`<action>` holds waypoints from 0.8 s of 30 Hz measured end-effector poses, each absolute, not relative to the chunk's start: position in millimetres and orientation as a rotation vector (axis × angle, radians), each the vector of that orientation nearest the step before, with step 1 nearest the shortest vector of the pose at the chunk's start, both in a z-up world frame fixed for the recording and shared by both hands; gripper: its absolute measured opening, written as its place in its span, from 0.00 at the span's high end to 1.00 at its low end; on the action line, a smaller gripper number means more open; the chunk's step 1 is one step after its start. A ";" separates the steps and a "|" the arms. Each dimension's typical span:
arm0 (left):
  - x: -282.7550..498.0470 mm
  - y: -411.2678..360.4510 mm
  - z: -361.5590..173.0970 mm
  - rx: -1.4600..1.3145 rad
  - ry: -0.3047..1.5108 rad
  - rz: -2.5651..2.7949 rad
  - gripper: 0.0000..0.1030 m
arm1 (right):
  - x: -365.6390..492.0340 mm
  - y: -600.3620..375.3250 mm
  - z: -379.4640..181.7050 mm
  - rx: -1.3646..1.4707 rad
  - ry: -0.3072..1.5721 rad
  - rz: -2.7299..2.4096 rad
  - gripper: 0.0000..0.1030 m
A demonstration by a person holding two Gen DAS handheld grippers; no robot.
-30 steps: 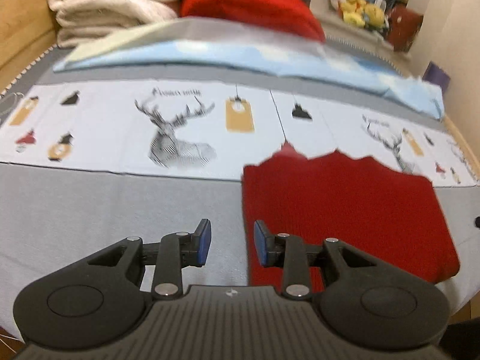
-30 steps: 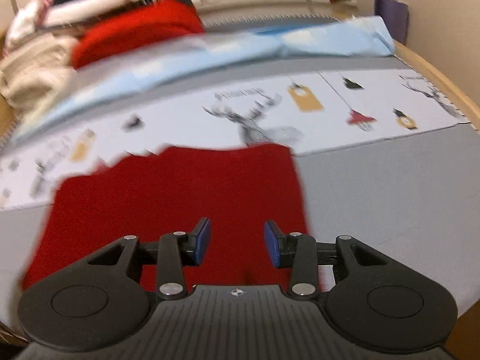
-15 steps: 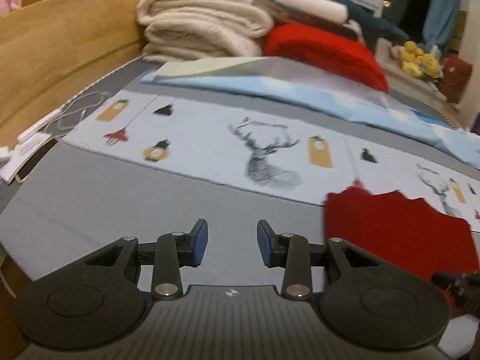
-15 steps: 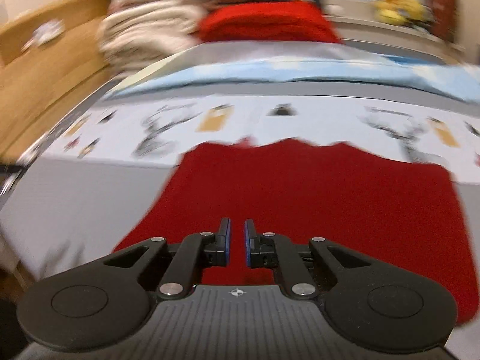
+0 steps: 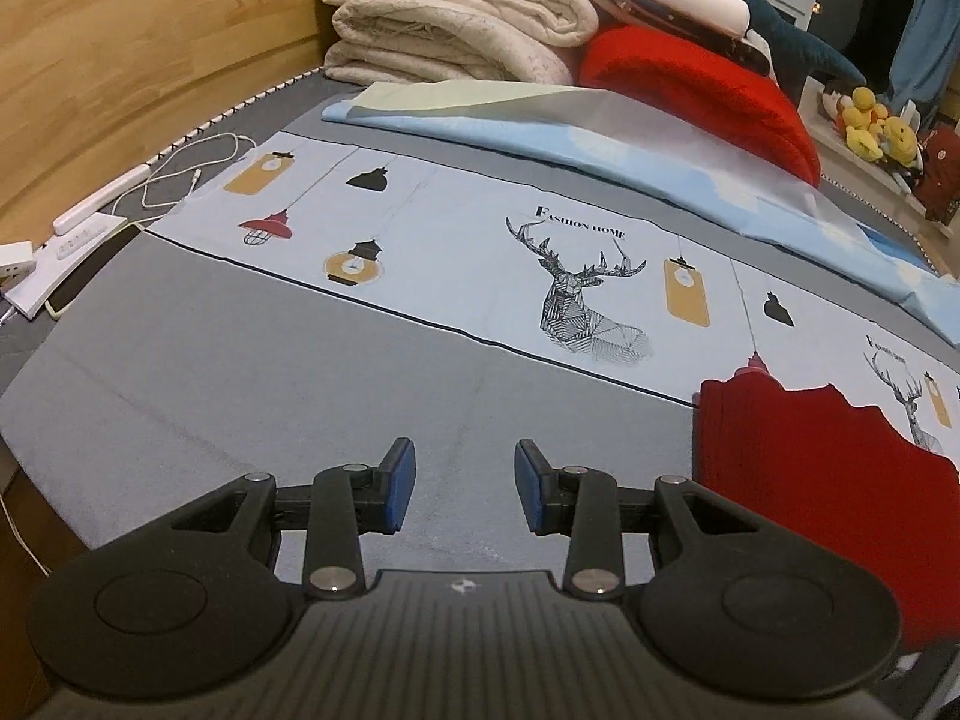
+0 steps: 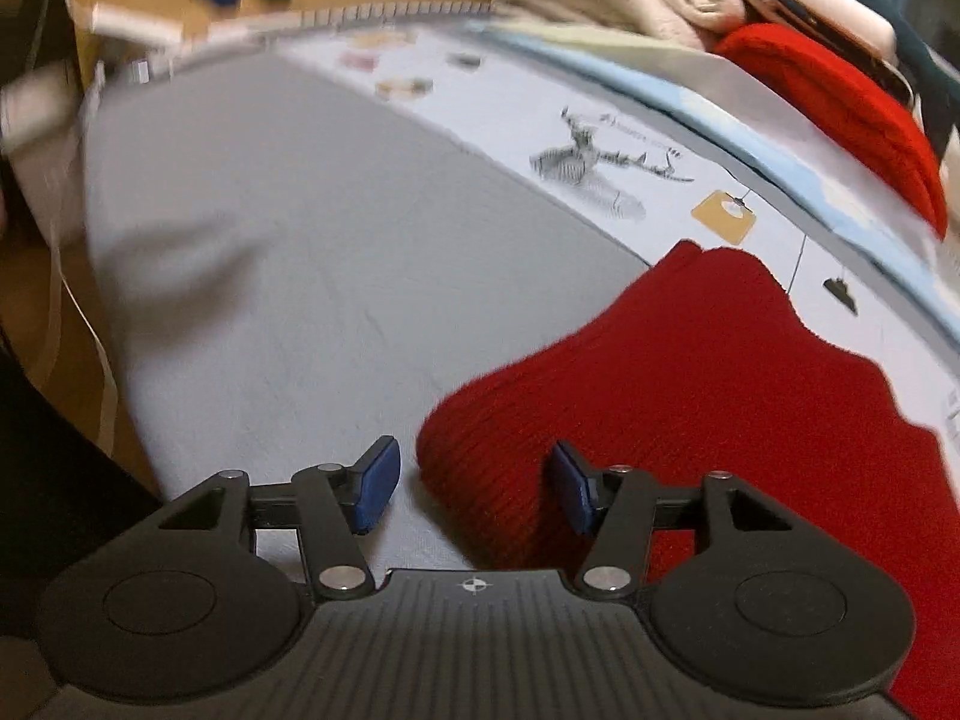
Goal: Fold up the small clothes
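A red knitted garment [image 6: 708, 396] lies flat on the grey bed cover [image 6: 300, 276]. Its near left corner reaches between the jaws of my right gripper [image 6: 471, 483], which are opening; the blue pads do not press on the knit. In the left wrist view the same red garment [image 5: 816, 468] lies at the lower right. My left gripper [image 5: 465, 483] hangs open over bare grey cover [image 5: 300, 396], well to the left of the garment, with nothing between its pads.
A printed sheet with deer and lamps [image 5: 480, 258] crosses the bed. Behind it lie a light blue folded sheet [image 5: 600, 138], a pile of cream blankets [image 5: 450, 18] and a red blanket [image 5: 708, 90]. White cable and power strip [image 5: 90, 210] sit by the wooden bed frame [image 5: 120, 60].
My right gripper swept to the garment's left corner, rolling; its jaws closed, then spread again. My left gripper slid left off the red garment onto bare grey cover.
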State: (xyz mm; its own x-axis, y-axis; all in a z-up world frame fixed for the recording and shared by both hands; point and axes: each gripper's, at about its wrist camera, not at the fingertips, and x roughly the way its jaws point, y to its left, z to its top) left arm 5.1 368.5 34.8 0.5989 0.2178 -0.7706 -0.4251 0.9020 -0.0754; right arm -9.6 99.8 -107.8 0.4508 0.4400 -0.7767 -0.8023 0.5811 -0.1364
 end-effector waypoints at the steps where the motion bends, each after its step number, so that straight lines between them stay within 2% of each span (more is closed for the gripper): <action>1: 6.2 367.7 34.5 -0.261 0.850 0.377 0.61 | -12.1 104.3 -112.3 -0.580 0.752 0.808 0.39; 3: 8.3 366.2 33.2 -0.258 0.854 0.375 0.61 | -23.5 115.6 -123.4 -0.714 0.708 0.803 0.39; 4: 9.5 365.1 32.6 -0.256 0.858 0.375 0.61 | -30.4 118.8 -129.8 -0.792 0.671 0.802 0.43; 5: 10.5 364.0 32.3 -0.252 0.859 0.376 0.61 | -38.0 121.0 -132.8 -0.854 0.622 0.804 0.48; 6: 11.2 363.2 32.0 -0.249 0.859 0.379 0.61 | -40.2 121.4 -134.0 -0.886 0.602 0.792 0.62; 10: 14.4 359.6 32.4 -0.265 0.861 0.395 0.61 | -25.5 112.1 -114.1 -0.745 0.656 0.771 0.81; 15: 28.1 338.9 37.6 -0.328 0.851 0.394 0.61 | 3.5 55.0 -36.9 -0.283 0.622 0.706 0.83; 19: 51.4 295.9 46.1 -0.367 0.829 0.338 0.61 | 33.0 -62.6 23.4 0.163 0.515 0.523 0.83; 22: 75.6 245.0 47.6 -0.368 0.821 0.261 0.61 | 45.2 -170.1 24.8 0.392 0.496 0.265 0.84; 24: 89.9 210.3 45.0 -0.349 0.826 0.211 0.61 | 44.5 -239.9 6.8 0.482 0.556 0.045 0.84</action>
State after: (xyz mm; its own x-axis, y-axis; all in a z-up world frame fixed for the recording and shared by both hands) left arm 89.9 210.3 45.0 0.6615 0.0479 -0.7484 -0.3163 0.9226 -0.2206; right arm 44.5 -239.9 6.8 0.8515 0.1691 -0.4963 0.0869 0.8879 0.4517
